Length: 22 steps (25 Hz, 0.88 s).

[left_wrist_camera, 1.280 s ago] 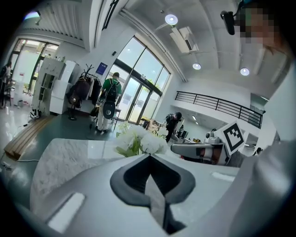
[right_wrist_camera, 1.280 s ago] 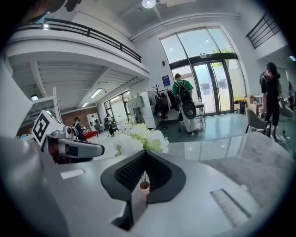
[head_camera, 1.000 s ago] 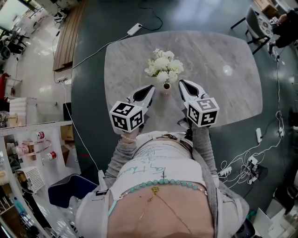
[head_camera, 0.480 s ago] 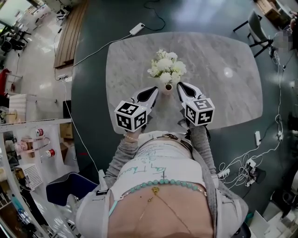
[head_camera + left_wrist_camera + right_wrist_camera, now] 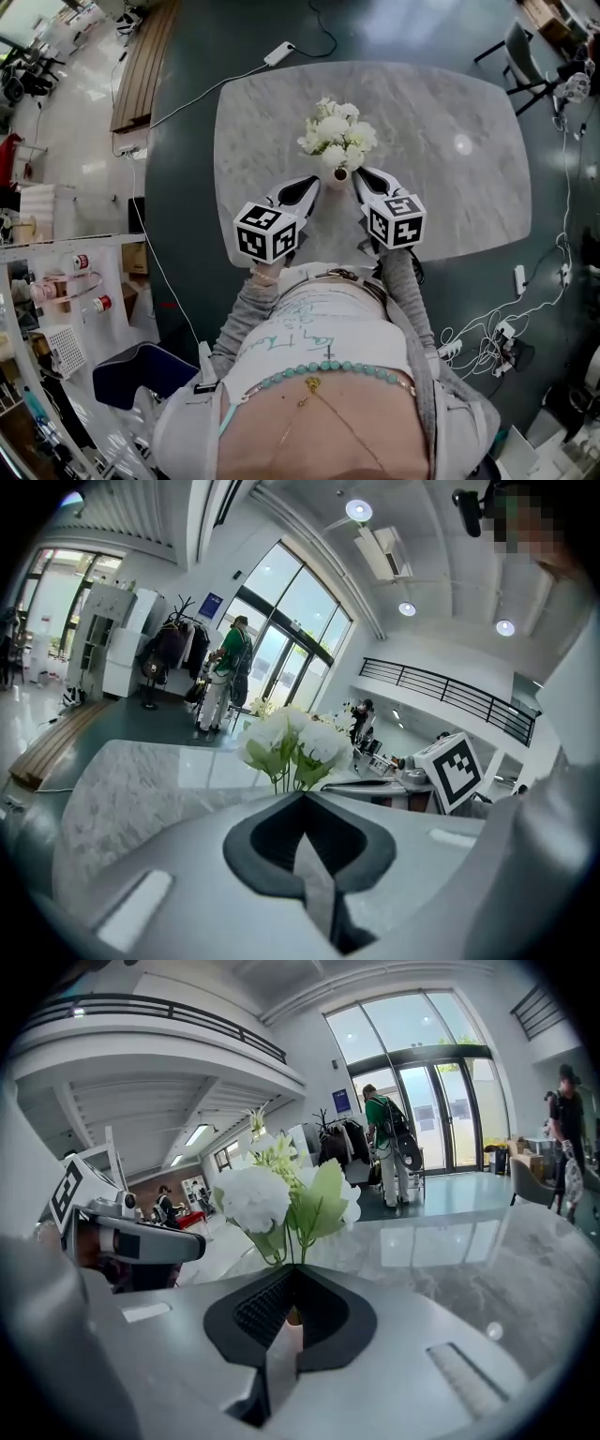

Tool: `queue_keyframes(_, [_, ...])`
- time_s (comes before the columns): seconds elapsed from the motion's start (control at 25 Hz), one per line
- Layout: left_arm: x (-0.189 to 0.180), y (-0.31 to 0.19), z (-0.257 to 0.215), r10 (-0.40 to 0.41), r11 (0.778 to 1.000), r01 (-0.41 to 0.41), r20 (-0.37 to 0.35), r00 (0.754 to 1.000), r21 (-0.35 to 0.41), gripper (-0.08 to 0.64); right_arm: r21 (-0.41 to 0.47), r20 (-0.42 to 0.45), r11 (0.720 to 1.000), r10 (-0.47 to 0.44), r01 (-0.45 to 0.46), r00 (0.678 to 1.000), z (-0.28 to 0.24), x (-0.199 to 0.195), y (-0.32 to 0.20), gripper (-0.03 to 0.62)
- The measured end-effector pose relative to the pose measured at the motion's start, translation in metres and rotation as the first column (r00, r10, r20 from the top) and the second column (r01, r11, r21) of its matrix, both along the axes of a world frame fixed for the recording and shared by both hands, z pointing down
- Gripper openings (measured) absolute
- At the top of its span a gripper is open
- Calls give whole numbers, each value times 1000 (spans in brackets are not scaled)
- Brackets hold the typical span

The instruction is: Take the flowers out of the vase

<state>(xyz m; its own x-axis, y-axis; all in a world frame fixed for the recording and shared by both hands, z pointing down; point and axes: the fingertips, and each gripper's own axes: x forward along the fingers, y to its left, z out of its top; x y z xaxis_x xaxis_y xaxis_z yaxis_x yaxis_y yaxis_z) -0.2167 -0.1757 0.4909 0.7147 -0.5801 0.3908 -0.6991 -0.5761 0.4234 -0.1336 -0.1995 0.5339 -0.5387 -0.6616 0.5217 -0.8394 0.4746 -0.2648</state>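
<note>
**Two closed grippers flank a small vase of white flowers on a marble table.**

In the head view the round-cornered table (image 5: 441, 187), a slab of pale grey veined marble, fills the upper middle of the frame. Near its centre, a bunch of white ruffled flowers (image 5: 335, 134) with soft green leaves stands with its stems in a small, narrow-mouthed brownish vase (image 5: 337, 174). The left gripper (image 5: 314, 182), a smooth grey shell with dark pads, points at the vase from the lower left, its jaws pressed together on nothing. The right gripper (image 5: 359, 173), with ribbed dark pads, comes in from the lower right, its tips just beside the vase's mouth and its jaws likewise together and empty.
</note>
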Motion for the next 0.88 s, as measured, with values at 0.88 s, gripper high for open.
queue_keyframes(0.88, [2, 4, 7, 14, 999, -14, -8, 1000, -41, 0, -63, -3, 997, -50, 50, 999, 21, -15, -4, 26])
